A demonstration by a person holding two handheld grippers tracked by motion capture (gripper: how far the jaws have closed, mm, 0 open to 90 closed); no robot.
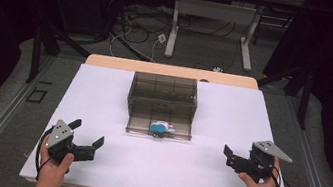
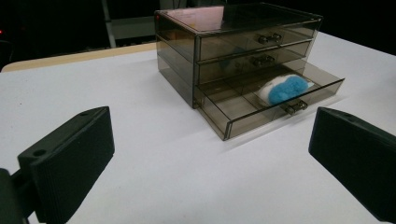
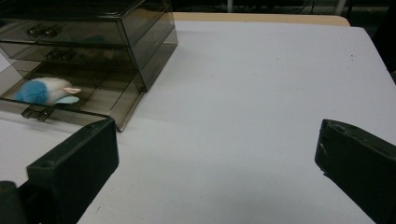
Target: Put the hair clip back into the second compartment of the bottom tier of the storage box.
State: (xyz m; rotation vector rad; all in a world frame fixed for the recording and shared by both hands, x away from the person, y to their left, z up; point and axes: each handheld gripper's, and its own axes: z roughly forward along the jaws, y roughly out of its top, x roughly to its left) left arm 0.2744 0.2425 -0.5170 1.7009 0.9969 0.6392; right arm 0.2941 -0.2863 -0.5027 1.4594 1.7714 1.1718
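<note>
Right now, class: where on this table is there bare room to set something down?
Bare white table lies between the left gripper and right gripper, and on both sides of the drawer unit. Crowded: the open bottom drawer, holding a blue-and-white toy.

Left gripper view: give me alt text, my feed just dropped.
A smoky transparent plastic three-drawer organiser stands on a white table, its bottom drawer pulled out with a fluffy blue and white toy lying inside. The upper two drawers are shut. In the foreground the left gripper has its two black jaws spread wide, holding nothing.
</note>
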